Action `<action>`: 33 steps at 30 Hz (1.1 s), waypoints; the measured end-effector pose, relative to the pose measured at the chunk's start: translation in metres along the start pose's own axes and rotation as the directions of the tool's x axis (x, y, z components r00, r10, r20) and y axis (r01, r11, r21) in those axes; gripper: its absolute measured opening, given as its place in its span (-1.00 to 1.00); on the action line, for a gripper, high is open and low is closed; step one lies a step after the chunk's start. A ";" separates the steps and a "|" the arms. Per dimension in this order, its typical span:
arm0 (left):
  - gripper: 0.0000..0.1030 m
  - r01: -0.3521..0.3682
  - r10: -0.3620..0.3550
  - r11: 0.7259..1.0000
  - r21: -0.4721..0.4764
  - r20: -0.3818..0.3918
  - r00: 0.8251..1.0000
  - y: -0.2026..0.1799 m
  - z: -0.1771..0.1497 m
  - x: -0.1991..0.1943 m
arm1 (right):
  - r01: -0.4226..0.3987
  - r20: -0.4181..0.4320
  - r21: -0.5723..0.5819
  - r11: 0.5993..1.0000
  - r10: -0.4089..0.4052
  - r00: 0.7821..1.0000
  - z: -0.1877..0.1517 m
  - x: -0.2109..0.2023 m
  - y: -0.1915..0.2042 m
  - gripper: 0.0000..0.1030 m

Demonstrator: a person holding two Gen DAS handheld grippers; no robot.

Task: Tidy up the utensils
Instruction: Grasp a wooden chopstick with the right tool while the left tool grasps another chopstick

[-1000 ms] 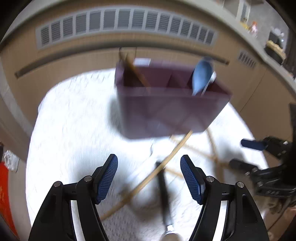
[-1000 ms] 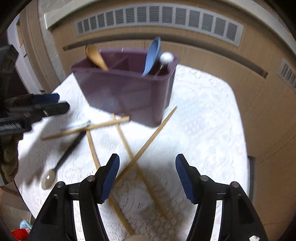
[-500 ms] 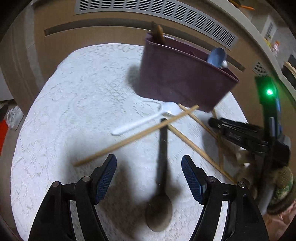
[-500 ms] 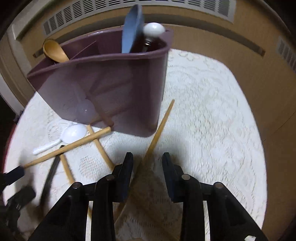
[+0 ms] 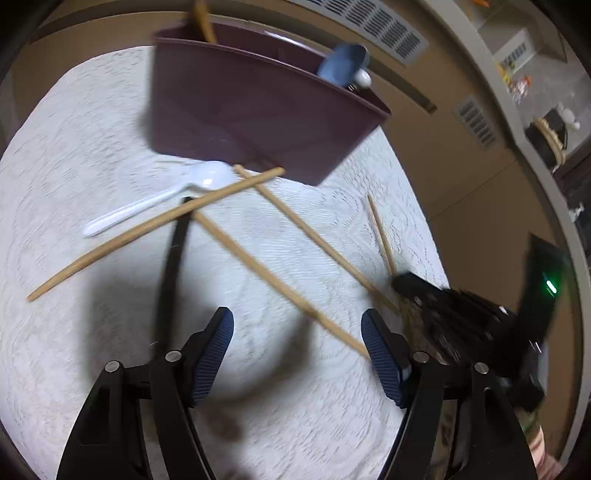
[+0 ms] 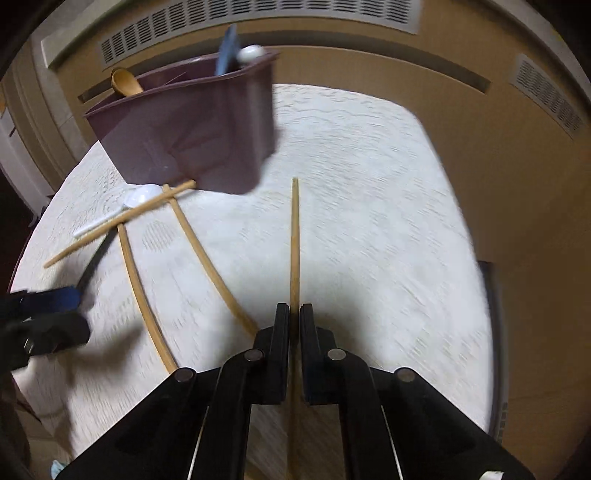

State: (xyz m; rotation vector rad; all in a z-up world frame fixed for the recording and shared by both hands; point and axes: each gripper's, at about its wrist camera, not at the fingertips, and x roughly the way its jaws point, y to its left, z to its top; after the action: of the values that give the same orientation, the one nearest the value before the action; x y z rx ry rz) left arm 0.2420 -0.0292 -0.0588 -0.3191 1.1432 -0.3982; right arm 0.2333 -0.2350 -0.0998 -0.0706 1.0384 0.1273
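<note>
A purple utensil caddy [image 5: 255, 114] [image 6: 192, 129] stands at the back of the white lace-covered table, holding a wooden spoon [image 6: 125, 82], a blue spoon [image 5: 341, 66] and a white-tipped utensil. Three loose wooden chopsticks [image 5: 155, 225] [image 6: 203, 254], a white plastic spoon [image 5: 155, 203] [image 6: 140, 195] and a black-handled spoon [image 5: 171, 266] lie in front of it. My right gripper [image 6: 294, 314] is shut on a wooden chopstick [image 6: 294, 240] that points forward over the table. My left gripper [image 5: 297, 328] is open and empty above the chopsticks.
The table cloth [image 6: 369, 221] ends at a rounded edge near tan cabinet walls with vent grilles [image 6: 258, 22]. The right gripper's body [image 5: 461, 314] shows at the right of the left wrist view, the left gripper [image 6: 40, 314] at the left of the right wrist view.
My right gripper has closed on a chopstick and drawn it away from the caddy. My left gripper has shifted right over the loose chopsticks, still open.
</note>
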 end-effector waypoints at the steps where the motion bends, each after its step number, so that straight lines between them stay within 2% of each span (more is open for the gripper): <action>1: 0.29 -0.030 0.030 0.999 -0.009 -0.020 0.999 -0.005 0.004 0.009 | -0.006 0.002 0.009 1.000 0.006 1.000 -0.005 -0.003 -0.005 -0.89; 4: 0.21 -0.082 0.078 0.994 -0.070 -0.062 0.995 -0.008 0.012 0.026 | -0.006 0.019 0.023 1.000 0.006 1.000 -0.016 -0.012 -0.014 -0.89; 7: 0.19 -0.166 0.163 0.983 -0.077 -0.038 0.986 -0.015 0.021 0.033 | -0.015 0.037 0.029 0.999 0.014 0.999 -0.031 -0.021 -0.017 -0.89; 12: 0.13 -0.305 0.305 0.952 0.015 0.003 0.952 -0.033 0.028 0.049 | -0.023 0.057 0.014 1.000 0.022 0.998 -0.041 -0.026 -0.020 -0.87; 14: -0.15 -0.360 0.358 0.930 0.074 0.036 0.933 -0.037 0.024 0.053 | -0.022 0.062 0.015 1.000 0.021 0.998 -0.043 -0.029 -0.020 -0.86; 15: -0.22 -0.382 0.379 0.918 0.103 0.053 0.924 -0.039 0.020 0.053 | -0.027 0.063 0.019 0.999 0.026 0.998 -0.044 -0.031 -0.022 -0.85; 17: -0.49 -0.362 0.355 0.920 0.150 0.072 0.932 -0.039 0.013 0.048 | -0.028 0.064 0.028 0.999 0.026 0.998 -0.046 -0.034 -0.025 -0.80; 22: -0.66 -0.320 0.314 0.922 0.219 0.062 0.947 -0.027 -0.011 0.029 | -0.025 0.060 0.048 0.999 0.022 0.998 -0.044 -0.033 -0.035 -0.63; 27: -0.68 -0.315 0.315 0.906 0.282 0.047 0.948 -0.013 -0.030 0.011 | -0.076 0.062 0.052 0.996 0.073 0.995 -0.036 -0.029 -0.034 -0.63; 30: -0.68 -0.283 0.287 0.922 0.262 0.027 0.958 -0.004 -0.036 0.002 | -0.108 0.067 0.043 0.993 0.105 0.992 -0.020 -0.022 -0.027 -0.63; 33: -0.66 -0.265 0.268 0.937 0.227 0.021 0.963 0.000 -0.040 -0.002 | -0.120 0.035 0.059 0.991 0.118 0.992 0.001 -0.004 -0.023 -0.63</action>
State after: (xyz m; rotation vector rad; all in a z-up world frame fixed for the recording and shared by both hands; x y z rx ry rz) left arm 0.2047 -0.0296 -0.0727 0.0407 1.1205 -0.2873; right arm 0.2357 -0.2576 -0.0957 0.0490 1.0147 0.2040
